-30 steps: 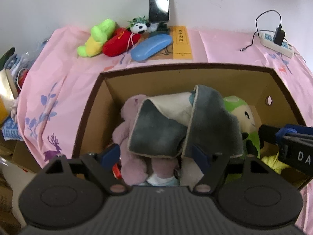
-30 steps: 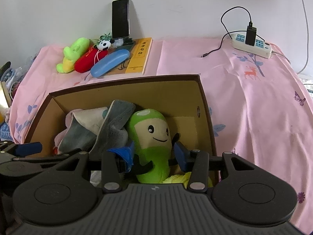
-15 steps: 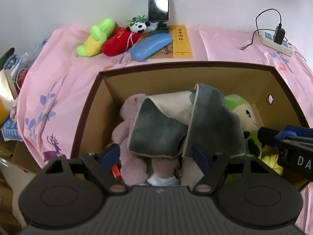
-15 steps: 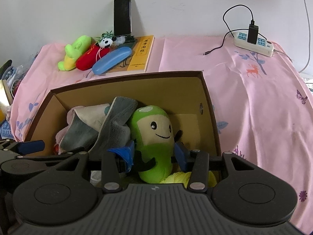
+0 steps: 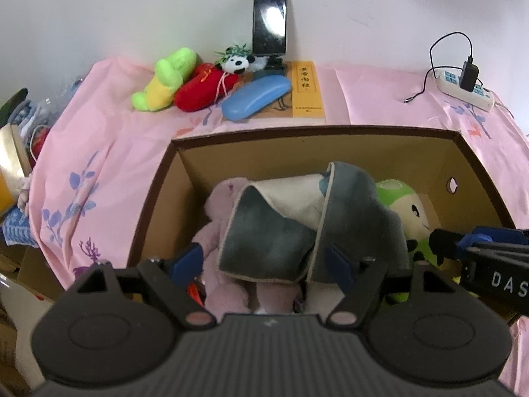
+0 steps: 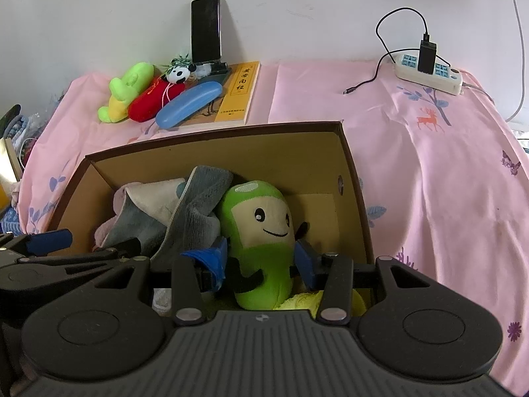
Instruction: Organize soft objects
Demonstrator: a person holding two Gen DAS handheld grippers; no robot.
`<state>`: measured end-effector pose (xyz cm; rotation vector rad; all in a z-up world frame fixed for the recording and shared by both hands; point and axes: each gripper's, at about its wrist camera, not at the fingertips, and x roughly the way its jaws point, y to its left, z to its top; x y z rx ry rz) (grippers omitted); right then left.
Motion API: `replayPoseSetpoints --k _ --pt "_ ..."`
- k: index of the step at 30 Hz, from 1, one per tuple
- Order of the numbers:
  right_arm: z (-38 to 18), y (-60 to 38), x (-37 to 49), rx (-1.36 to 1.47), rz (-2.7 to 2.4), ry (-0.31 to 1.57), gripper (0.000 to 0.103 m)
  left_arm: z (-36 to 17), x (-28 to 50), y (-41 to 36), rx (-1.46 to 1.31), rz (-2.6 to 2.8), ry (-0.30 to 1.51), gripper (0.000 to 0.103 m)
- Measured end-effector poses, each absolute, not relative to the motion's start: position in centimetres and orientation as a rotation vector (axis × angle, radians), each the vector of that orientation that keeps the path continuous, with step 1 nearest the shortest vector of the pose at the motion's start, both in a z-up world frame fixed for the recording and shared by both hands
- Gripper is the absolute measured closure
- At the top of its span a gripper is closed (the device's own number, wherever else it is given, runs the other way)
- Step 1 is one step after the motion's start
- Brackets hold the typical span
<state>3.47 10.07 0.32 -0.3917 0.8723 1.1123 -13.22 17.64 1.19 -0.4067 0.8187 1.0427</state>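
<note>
Since a second ago nothing in the box (image 5: 155, 205) has shifted; your two grippers stay where they were, and only the framing of the right view has slid a little.

Left gripper (image 5: 264, 261): jaws wide apart, blue pads either side of the grey towel (image 5: 271, 241) and the pink plush (image 5: 218, 228). Whether the pads press on either cannot be told; the near part is hidden behind the gripper body.

Right gripper (image 6: 261, 261): jaws closed on the green plush (image 6: 261, 231), pads against its lower body, the plush upright between them, at the box's right end.

Left view only: the pink plush in full, fuzzy and limp, under the towel; the towel's cream reverse and piped edge, folded into a tent shape; something red-orange just beside the left pad, too hidden to identify. The right gripper's fingertip enters from the right, touching the green plush's side.

Right view only: the green plush's stitched smile and black arms; a yellow fleecy item (image 6: 297, 299) under it; the round hole in the box's right wall.

Beyond the box, in both views, on the pink printed cloth (image 6: 429, 182): a green-yellow plush (image 6: 125, 92), a red plush (image 6: 152, 99), a small panda (image 6: 178, 72), a smooth blue case (image 6: 188, 104), a yellow book (image 6: 239, 91), an upright phone (image 6: 205, 28). Far right: a power strip (image 6: 428, 72) with black charger.
</note>
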Motion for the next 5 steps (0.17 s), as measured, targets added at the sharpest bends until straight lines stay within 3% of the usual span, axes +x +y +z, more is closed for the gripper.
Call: replayPoseSetpoints --k 5 --pt "0.37 10.08 3.57 -0.388 1.113 0.871 0.074 1.01 -13.24 17.93 -0.422 1.048 0.825 0.028"
